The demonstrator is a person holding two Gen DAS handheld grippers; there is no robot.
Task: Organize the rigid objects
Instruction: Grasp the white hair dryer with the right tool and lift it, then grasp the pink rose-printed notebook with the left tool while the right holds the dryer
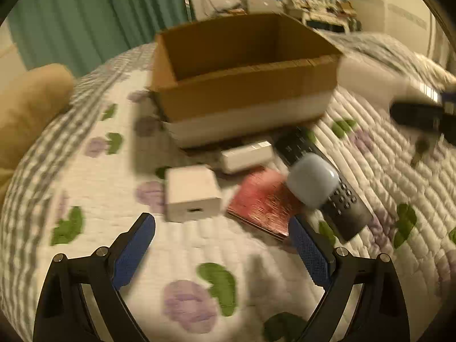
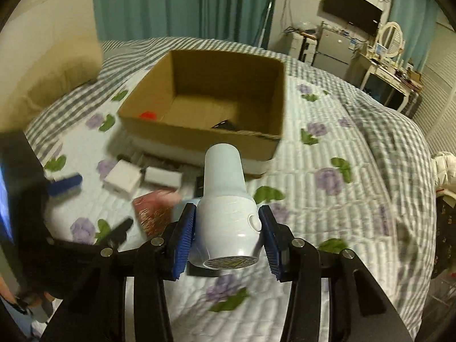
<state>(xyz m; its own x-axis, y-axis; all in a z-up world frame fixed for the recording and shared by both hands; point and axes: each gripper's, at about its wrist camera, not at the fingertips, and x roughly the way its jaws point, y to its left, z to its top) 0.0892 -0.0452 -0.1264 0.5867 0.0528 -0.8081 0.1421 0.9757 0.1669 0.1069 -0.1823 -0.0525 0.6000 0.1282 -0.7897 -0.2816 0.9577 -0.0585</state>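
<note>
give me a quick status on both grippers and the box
Right gripper shut on white device. Left gripper open, empty, over bed. Cardboard box open ahead, path clear.

I see a bed covered by a white quilt printed with purple flowers and green leaves, with a grey checked border. An open cardboard box sits directly on it. Just in front of the box lie a white square adapter, a white oblong block, a flat red item that may be a booklet, though blur hides the detail, and a black remote control beside it. A tan pillow rests at the quilt's far left edge.
</note>
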